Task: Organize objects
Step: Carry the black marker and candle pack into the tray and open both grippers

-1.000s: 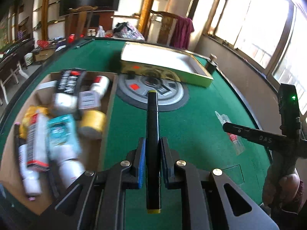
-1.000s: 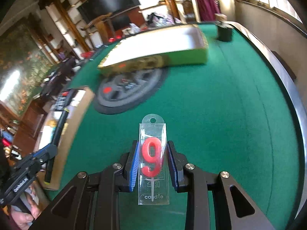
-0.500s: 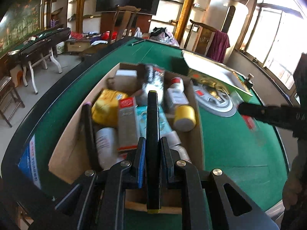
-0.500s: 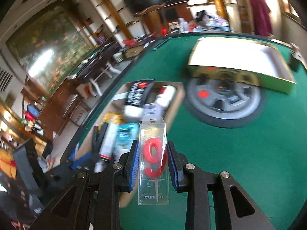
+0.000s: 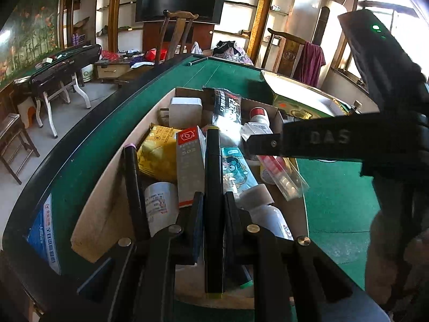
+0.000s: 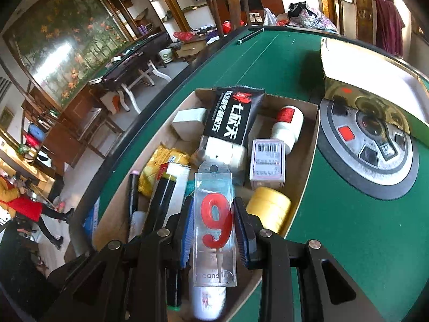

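Note:
My left gripper (image 5: pixel 213 198) is shut on a black marker (image 5: pixel 213 161) with yellow ends. It hangs over the near end of the open cardboard box (image 5: pixel 107 204), which is full of small items. My right gripper (image 6: pixel 214 206) is shut on a clear candle pack (image 6: pixel 215 222) holding a red number 9, above the middle of the same box (image 6: pixel 308 161). In the left wrist view the right gripper (image 5: pixel 268 145) reaches in from the right, with the candle pack (image 5: pixel 284 174) hanging below its fingers.
The box holds a black pouch (image 6: pixel 233 118), a white bottle (image 6: pixel 288 123), a yellow tape roll (image 6: pixel 268 209), a yellow bag (image 5: pixel 155 153) and another black marker (image 5: pixel 131 182). On the green felt to the right lie a round grey disc (image 6: pixel 370 145) and a gold-edged tray (image 6: pixel 375 80).
Both grippers have swung left, from over the green felt to above the cardboard box. Each still holds its item, the marker and the candle pack.

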`<state>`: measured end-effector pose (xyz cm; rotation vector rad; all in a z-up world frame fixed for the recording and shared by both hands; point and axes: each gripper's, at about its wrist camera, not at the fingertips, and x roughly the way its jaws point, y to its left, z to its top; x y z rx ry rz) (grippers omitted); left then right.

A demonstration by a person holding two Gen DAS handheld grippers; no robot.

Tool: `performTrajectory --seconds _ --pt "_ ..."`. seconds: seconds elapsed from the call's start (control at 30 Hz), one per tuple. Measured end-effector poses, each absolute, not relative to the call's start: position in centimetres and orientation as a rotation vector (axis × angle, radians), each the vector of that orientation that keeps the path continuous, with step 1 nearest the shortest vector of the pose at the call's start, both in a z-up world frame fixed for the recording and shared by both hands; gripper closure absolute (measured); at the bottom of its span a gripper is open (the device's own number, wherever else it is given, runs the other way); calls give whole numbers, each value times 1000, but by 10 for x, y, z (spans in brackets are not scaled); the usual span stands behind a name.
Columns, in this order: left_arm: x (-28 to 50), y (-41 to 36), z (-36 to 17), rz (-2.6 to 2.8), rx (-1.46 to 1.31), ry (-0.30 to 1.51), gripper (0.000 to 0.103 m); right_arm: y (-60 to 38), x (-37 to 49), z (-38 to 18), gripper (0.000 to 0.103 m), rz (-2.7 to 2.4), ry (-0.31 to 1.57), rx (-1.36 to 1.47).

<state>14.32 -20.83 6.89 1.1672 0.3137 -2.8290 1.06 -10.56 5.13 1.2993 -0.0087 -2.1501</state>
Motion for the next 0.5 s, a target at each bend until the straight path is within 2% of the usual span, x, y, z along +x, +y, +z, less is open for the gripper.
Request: performTrajectory --seconds 0.5 --pt "148 -220 74 -2800 1108 308 88 -116 -3 33 70 -2175 37 1349"
